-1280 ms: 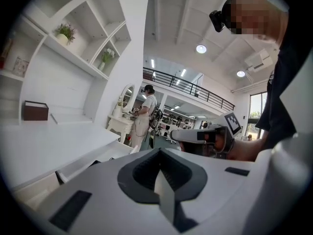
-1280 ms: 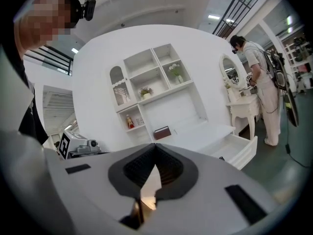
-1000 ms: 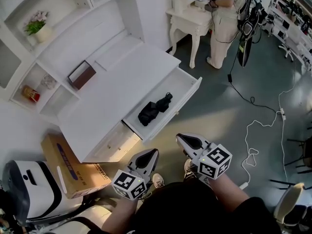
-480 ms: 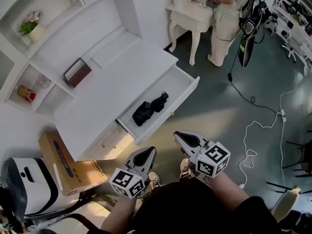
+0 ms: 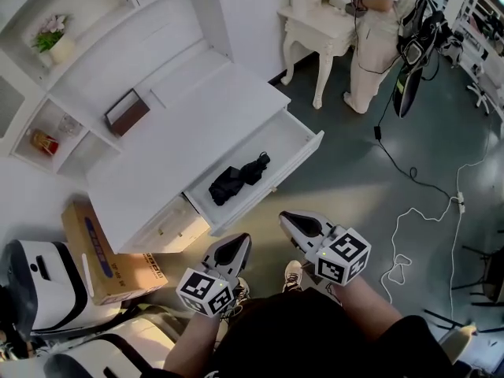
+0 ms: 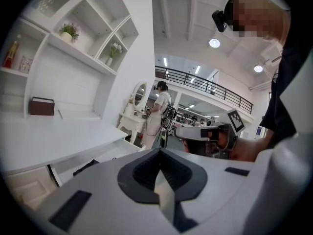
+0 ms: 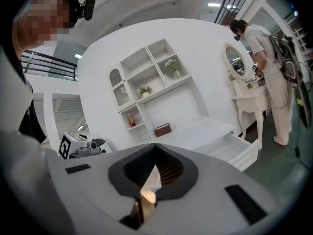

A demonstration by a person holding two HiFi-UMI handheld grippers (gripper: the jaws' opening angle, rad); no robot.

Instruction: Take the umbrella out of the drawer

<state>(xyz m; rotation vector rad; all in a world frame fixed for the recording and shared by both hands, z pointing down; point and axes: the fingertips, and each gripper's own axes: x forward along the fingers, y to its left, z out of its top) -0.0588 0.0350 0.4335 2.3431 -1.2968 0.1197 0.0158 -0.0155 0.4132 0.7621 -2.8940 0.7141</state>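
Note:
A folded black umbrella (image 5: 236, 181) lies in the open white drawer (image 5: 295, 154) of the desk; its dark end also shows in the left gripper view (image 6: 86, 166). My left gripper (image 5: 240, 241) is shut and empty, below the drawer's front, over the floor. My right gripper (image 5: 285, 216) is also shut and empty, just right of the drawer front and apart from it. In the left gripper view the jaws (image 6: 159, 152) meet at the tip. The right gripper view shows its jaws (image 7: 155, 145) closed, with the drawer (image 7: 240, 150) ahead to the right.
A brown box (image 5: 126, 113) sits on the desk top (image 5: 181, 132). A cardboard box (image 5: 110, 254) and a white machine (image 5: 39, 290) stand at the left. A person (image 5: 378, 38) stands at a white dressing table (image 5: 327, 22). White cables (image 5: 409, 242) lie on the floor.
Both grippers have drifted a little sideways along with the head view, staying shut. The umbrella lies where it was in the drawer.

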